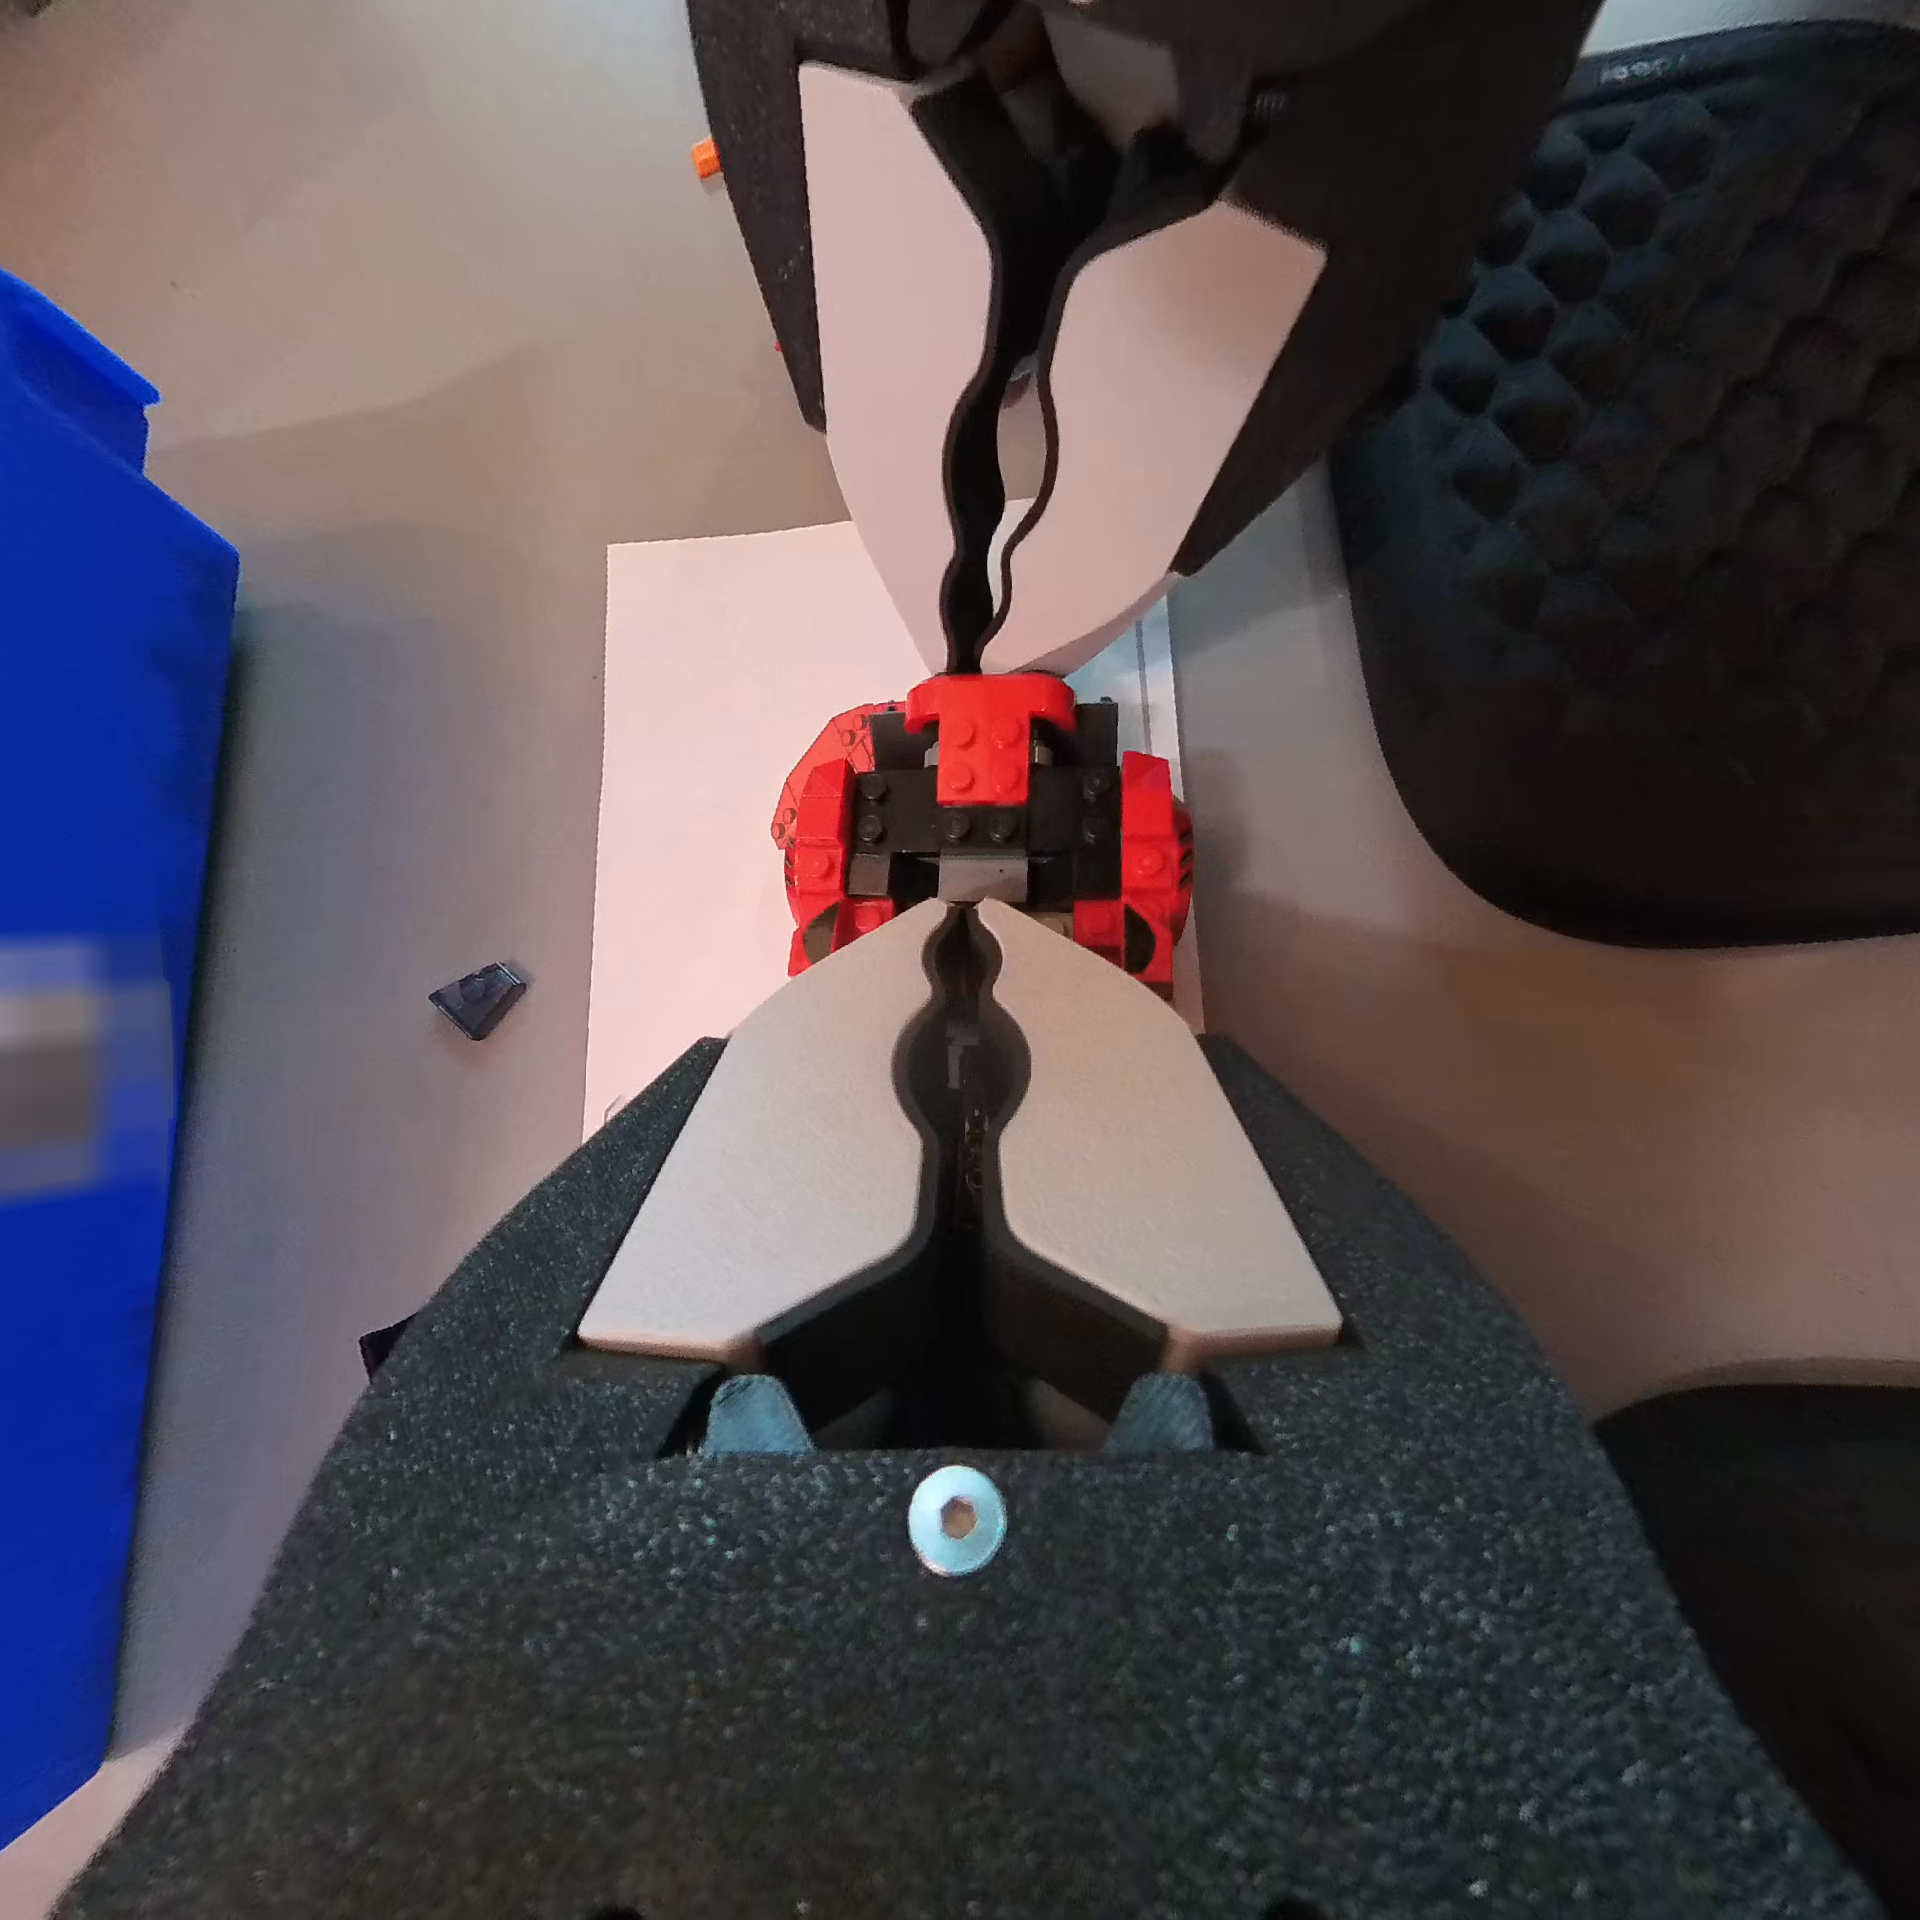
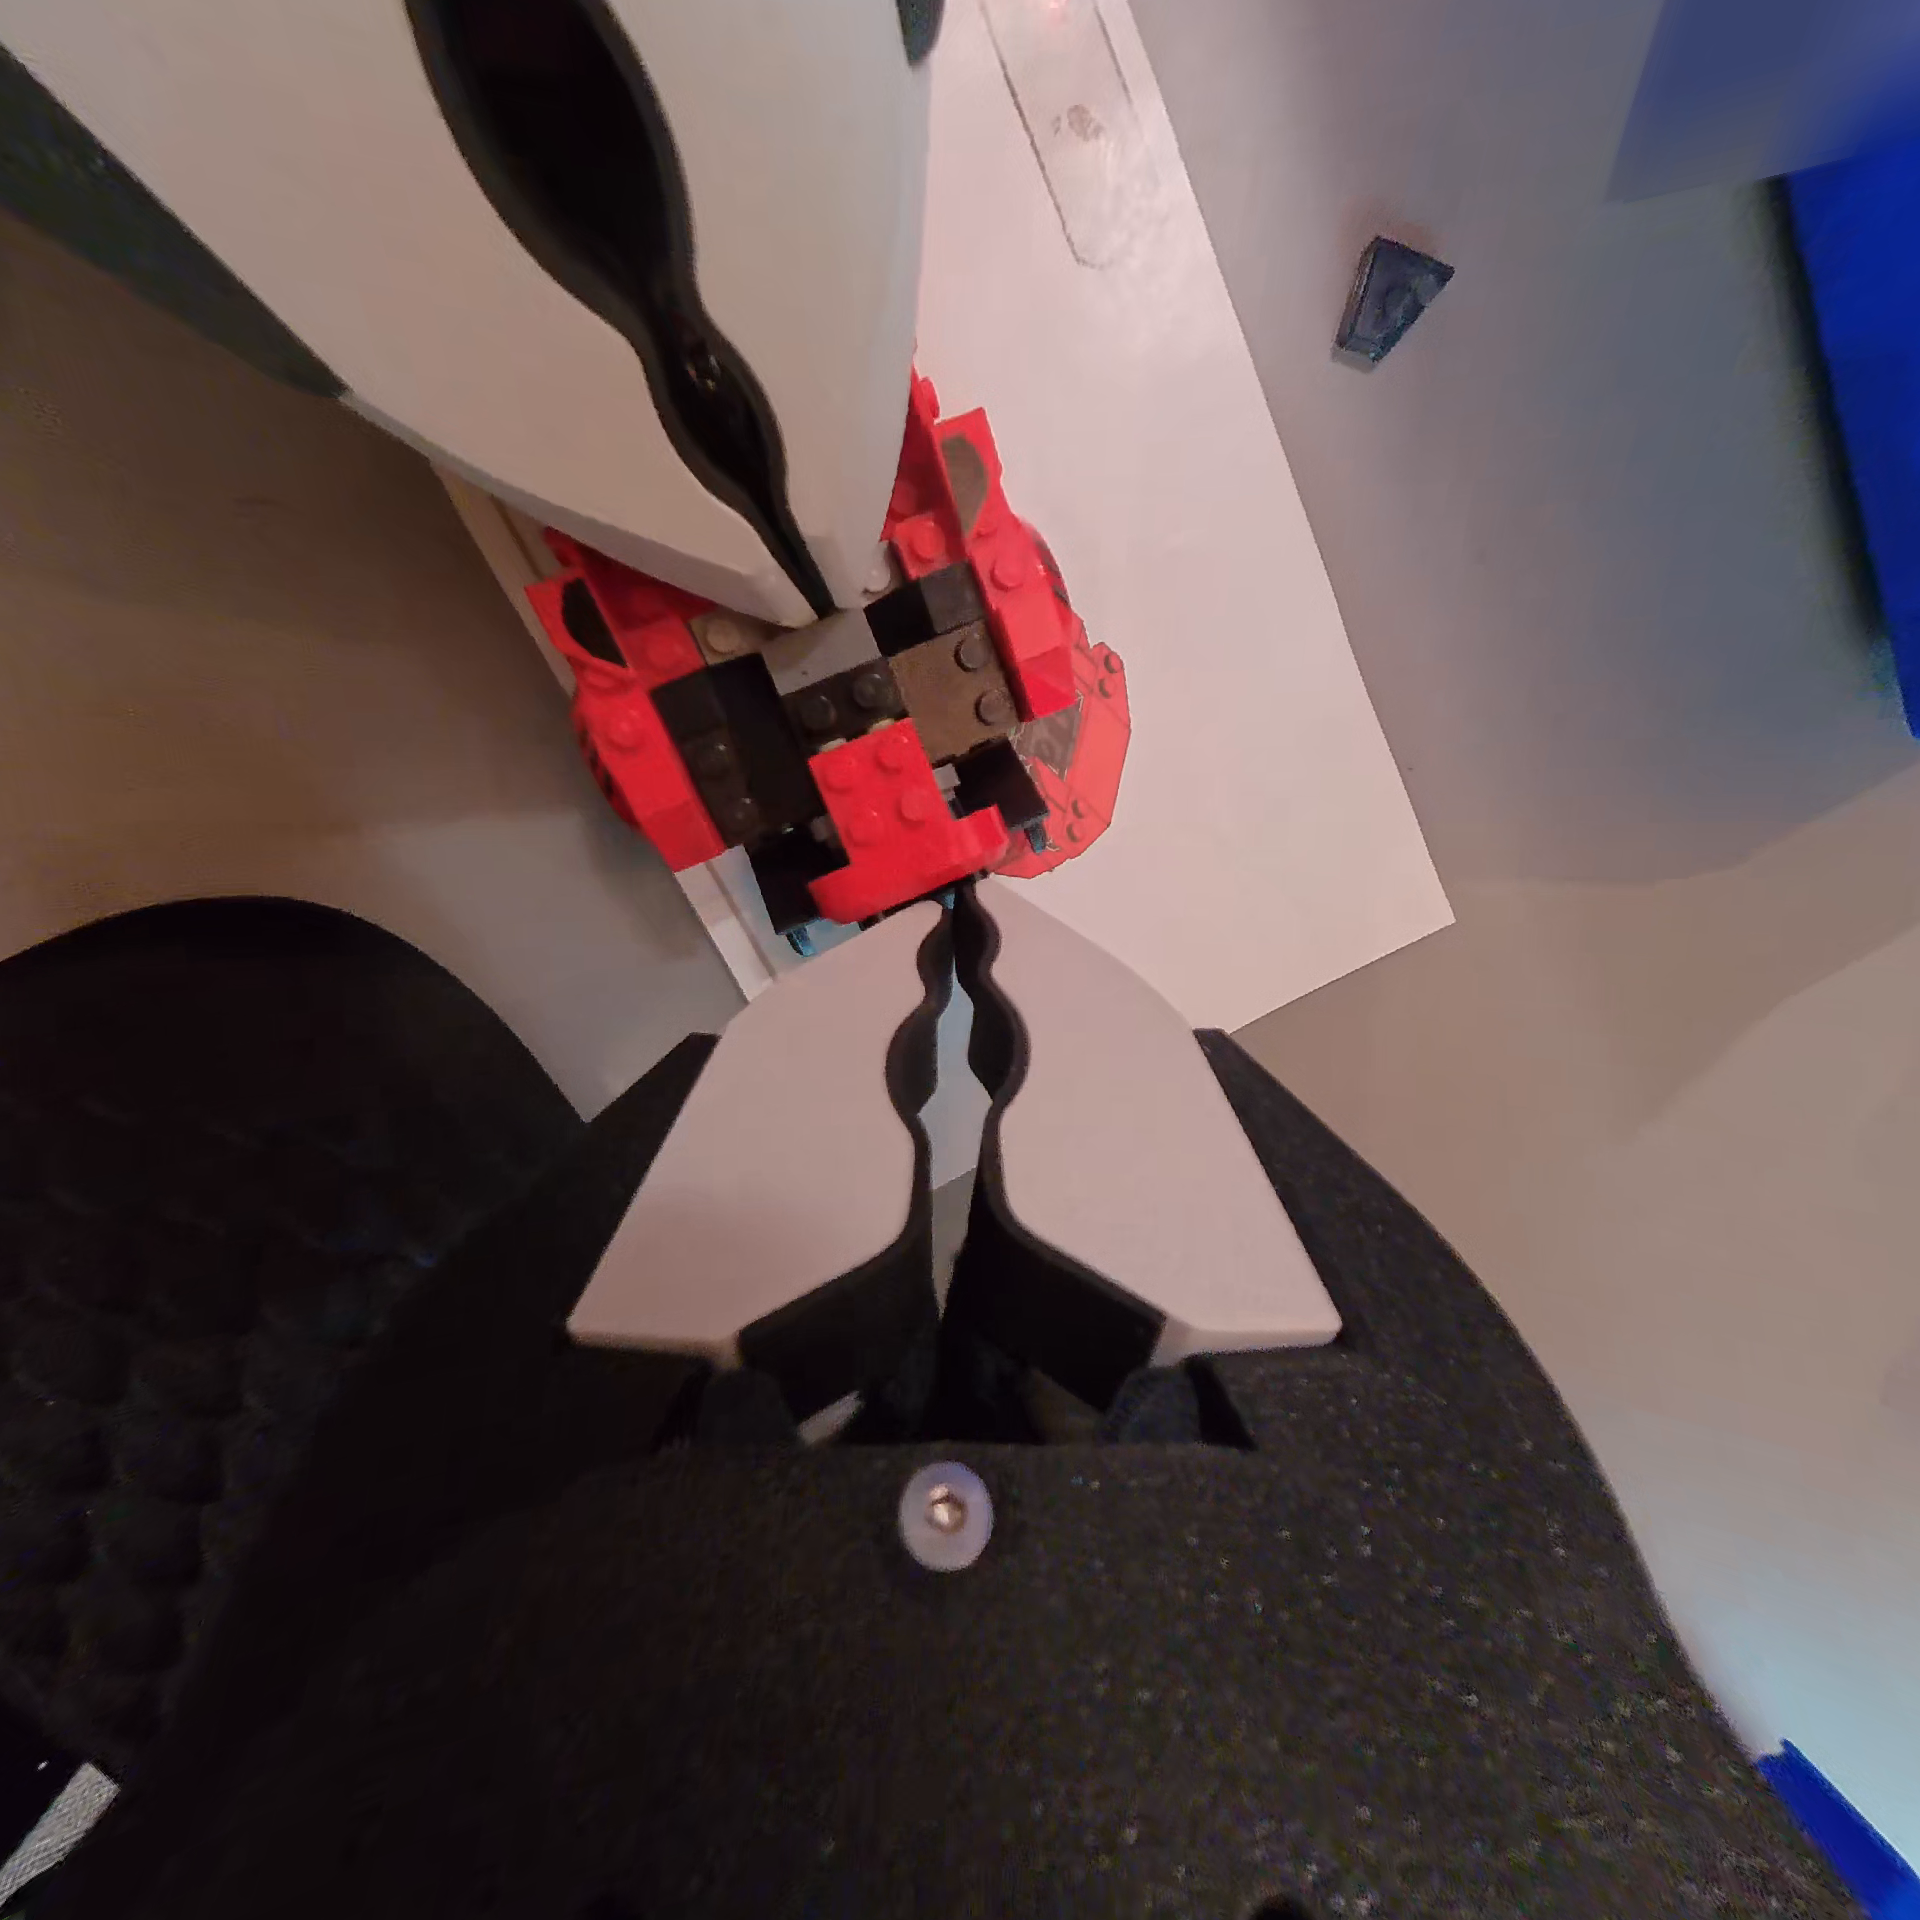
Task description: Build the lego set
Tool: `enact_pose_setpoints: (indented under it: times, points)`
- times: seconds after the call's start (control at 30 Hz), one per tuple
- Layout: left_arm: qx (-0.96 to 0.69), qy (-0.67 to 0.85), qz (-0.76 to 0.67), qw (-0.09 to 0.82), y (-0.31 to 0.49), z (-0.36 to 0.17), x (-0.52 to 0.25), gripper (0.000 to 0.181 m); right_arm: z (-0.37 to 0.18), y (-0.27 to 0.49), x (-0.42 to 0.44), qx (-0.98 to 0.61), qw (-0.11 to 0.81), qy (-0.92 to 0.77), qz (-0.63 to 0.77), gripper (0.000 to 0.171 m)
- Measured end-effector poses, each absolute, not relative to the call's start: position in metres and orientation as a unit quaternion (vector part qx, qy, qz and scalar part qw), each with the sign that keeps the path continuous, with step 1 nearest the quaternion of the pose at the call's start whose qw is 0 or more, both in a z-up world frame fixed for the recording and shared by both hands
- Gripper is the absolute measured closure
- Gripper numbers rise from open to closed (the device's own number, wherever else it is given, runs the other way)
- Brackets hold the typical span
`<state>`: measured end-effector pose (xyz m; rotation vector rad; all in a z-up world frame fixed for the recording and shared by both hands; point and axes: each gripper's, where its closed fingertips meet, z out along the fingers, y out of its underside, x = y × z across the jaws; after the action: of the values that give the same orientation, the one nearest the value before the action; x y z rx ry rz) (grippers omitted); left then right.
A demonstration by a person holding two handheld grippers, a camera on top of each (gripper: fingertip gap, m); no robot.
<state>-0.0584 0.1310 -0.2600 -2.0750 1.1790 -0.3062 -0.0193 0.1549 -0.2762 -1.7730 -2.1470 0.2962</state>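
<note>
A red and black lego model (image 1: pixel 1039 821) stands on a white sheet (image 1: pixel 717 665); it also shows in the right wrist view (image 2: pixel 727 727). My left gripper (image 1: pixel 961 916) is shut at the model's near side, its tips against a grey piece (image 1: pixel 977 873), with a dark part of the model between the fingers. My right gripper (image 2: pixel 961 906) is shut on the edge of a red T-shaped plate (image 2: pixel 894 821) that sits on top of the model. In the left wrist view the right gripper (image 1: pixel 971 670) comes in from the far side onto that plate (image 1: pixel 982 743).
A small dark wedge piece (image 1: pixel 478 997) lies loose on the table left of the sheet, also in the right wrist view (image 2: pixel 1387 301). A blue bin (image 1: pixel 94 831) stands at the left. A black quilted cushion (image 1: pixel 1662 520) lies to the right. My right fingertips sit around 5 cm from my left ones.
</note>
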Motion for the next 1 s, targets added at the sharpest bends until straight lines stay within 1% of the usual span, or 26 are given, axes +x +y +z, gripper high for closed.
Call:
enact_pose_setpoints:
  times: [0.17, 0.27, 0.4, 0.77, 1.0]
  points:
    - [-0.804, 0.459, -0.114, 0.361, 0.131, -0.260, -0.059, 0.181, -0.276, 0.155, -0.019, -0.623, 0.169, -0.757, 0.100, 0.171]
    - [-0.802, 0.472, -0.114, 0.348, 0.127, -0.258, -0.061, 0.181, -0.276, 0.153, -0.021, -0.628, 0.160, -0.750, 0.129, 0.171]
    - [-0.789, 0.462, -0.137, 0.380, 0.128, -0.245, -0.059, 0.181, -0.276, 0.154, -0.021, -0.626, 0.167, -0.750, 0.133, 0.171]
    - [-0.787, 0.462, -0.153, 0.380, 0.129, -0.255, -0.051, 0.181, -0.274, 0.153, -0.024, -0.590, 0.196, -0.773, 0.125, 0.171]
    - [-0.789, 0.455, -0.153, 0.383, 0.130, -0.255, -0.051, 0.181, -0.276, 0.154, -0.024, -0.593, 0.189, -0.775, 0.111, 0.171]
